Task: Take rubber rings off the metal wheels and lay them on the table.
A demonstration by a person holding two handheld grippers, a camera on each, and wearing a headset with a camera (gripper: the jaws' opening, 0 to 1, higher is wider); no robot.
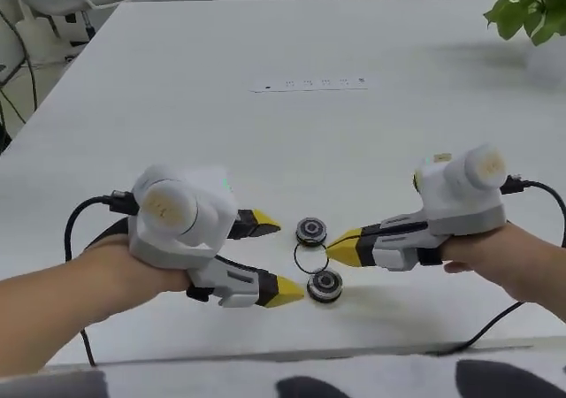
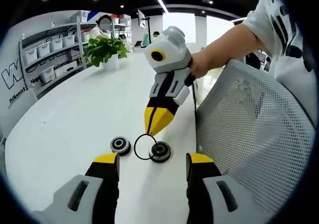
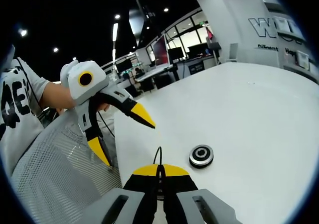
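My right gripper (image 1: 334, 249) pinches the ring (image 1: 296, 258) between wheels (image 1: 311, 231); left gripper (image 1: 285, 256) spread. Label strip (image 1: 309, 84), 12 o'clock, unreadable; plant (image 1: 531, 9), 2 o'clock.

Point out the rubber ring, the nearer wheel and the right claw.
rubber ring (image 1: 295, 256), head view, its left edge.
nearer wheel (image 1: 325, 285), head view, its hub.
right claw (image 1: 331, 250), head view, its yellow tip.

Broad white surface (image 1: 265, 133) open beyond; gap between left tongs (image 1: 285, 256) and right tongs (image 1: 334, 249) blocked by two small metal wheels (image 1: 311, 231) and a thin black rubber ring (image 2: 134, 149).
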